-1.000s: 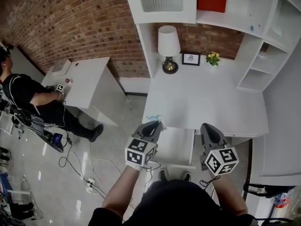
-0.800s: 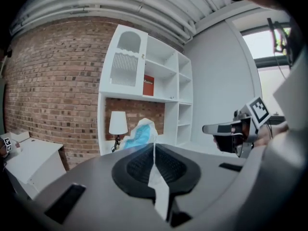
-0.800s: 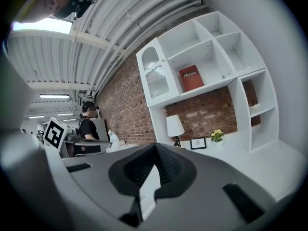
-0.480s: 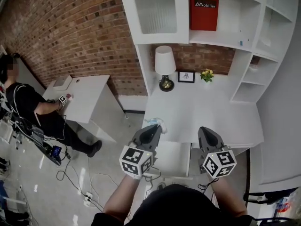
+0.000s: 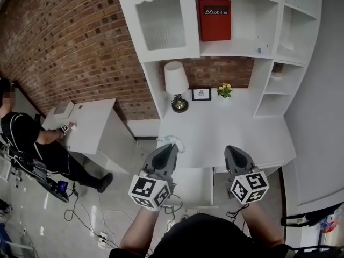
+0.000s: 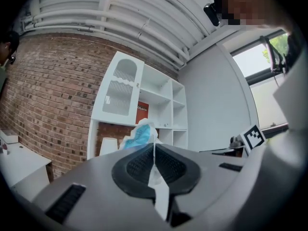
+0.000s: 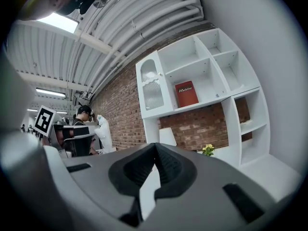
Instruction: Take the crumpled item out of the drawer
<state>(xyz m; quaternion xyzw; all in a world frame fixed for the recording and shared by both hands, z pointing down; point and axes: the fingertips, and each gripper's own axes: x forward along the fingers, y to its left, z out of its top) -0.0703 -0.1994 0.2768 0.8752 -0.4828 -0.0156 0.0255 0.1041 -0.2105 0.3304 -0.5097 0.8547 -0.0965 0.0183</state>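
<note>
The crumpled item (image 5: 172, 141), a white and light-blue wad, is pinched at the tip of my left gripper (image 5: 171, 147) and hangs over the front left corner of the white desk (image 5: 226, 128). In the left gripper view the crumpled item (image 6: 140, 134) sticks out above the left gripper (image 6: 154, 146), whose jaws are shut on it. My right gripper (image 5: 231, 150) is held level beside it over the desk's front edge. In its own view the right gripper (image 7: 155, 145) has its jaws together with nothing between them. The open white drawer (image 5: 196, 179) lies below, between both grippers.
A lamp (image 5: 175, 85), a small picture frame (image 5: 201, 94) and yellow flowers (image 5: 224, 90) stand at the desk's back. A red box (image 5: 214, 19) sits on the shelf unit above. A person (image 5: 21, 136) sits at a second white desk (image 5: 88, 125) to the left, with cables (image 5: 88, 211) on the floor.
Both grippers have risen from over the drawer to the desk's front edge, the left one carrying the crumpled item. The head view has tilted up, so more shelving shows.
</note>
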